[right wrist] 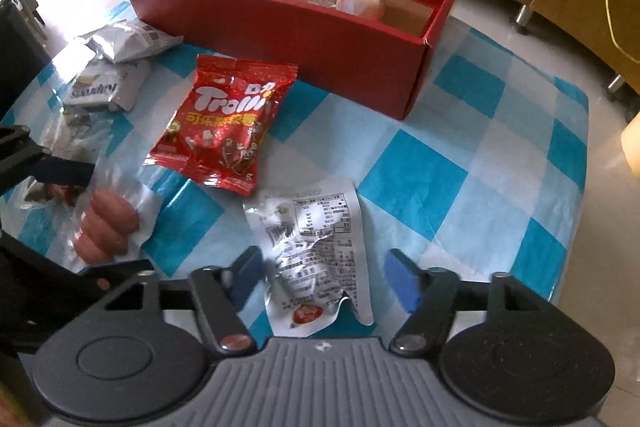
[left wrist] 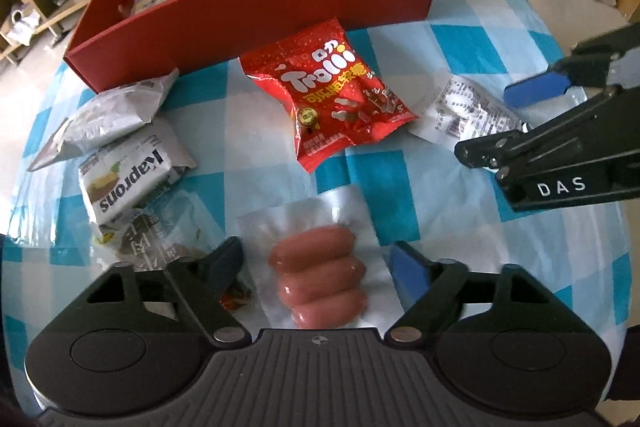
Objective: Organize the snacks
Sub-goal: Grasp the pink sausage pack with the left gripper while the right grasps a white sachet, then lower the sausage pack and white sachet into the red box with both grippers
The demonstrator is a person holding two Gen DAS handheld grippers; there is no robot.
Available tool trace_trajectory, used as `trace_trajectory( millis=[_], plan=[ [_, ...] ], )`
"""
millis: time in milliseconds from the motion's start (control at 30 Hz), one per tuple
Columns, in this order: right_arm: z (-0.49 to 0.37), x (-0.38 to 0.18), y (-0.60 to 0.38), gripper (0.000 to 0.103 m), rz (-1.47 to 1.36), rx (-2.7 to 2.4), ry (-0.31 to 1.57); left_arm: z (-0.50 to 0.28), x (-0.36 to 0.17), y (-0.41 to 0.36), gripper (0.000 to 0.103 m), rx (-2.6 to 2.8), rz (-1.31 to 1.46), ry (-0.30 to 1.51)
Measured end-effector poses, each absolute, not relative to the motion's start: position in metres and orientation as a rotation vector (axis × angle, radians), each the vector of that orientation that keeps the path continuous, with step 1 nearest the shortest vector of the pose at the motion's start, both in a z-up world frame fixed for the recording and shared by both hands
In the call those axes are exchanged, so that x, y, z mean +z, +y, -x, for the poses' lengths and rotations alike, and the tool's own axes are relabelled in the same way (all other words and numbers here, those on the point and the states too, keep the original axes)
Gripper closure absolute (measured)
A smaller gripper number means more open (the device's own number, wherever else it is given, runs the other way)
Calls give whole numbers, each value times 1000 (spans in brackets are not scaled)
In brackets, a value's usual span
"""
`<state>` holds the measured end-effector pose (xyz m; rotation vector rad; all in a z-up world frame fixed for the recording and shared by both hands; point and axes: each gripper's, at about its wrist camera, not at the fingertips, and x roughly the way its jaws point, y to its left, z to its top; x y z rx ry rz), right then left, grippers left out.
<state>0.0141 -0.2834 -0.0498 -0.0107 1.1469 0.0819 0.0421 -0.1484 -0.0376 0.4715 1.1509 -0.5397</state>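
Near edge of the blue-and-white checked tablecloth [left wrist: 460,51]: clear vacuum pack of three pink sausages [left wrist: 318,277], likely light, soft, slick film; best pinched across the plump middle. Left gripper [left wrist: 318,263] low over it, jaws wide, straddling the pack. Right gripper [right wrist: 320,277] alongside, jaws wide over a crinkled silver printed sachet [right wrist: 316,247]. Beyond, toward the far edge, open red cardboard box [left wrist: 256,15] of wrapped cakes.

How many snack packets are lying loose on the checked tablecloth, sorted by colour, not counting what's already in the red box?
Red Trolli gummy bag: 1
Silver-grey foil packets, one plain and one Kaprons: 2
Clear sausage pack: 1
White crinkled label-printed packet: 1
Clear dark-printed wrapper: 1
Total: 6
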Motion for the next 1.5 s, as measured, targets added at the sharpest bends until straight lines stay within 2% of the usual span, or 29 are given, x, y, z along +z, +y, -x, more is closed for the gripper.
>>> trace_trajectory(
  millis=[200, 867, 1500],
  plan=[
    [-7, -41, -289, 55, -33, 49, 1141, -41, -28, -142, 26, -547, -416, 1149],
    [3, 0, -301, 55, -157, 24, 996, -55, 12, -134, 29, -540, -273, 1072],
    [-39, 39, -300, 55, -207, 32, 867, -97, 55, -133, 29, -468, -179, 942]
  ],
)
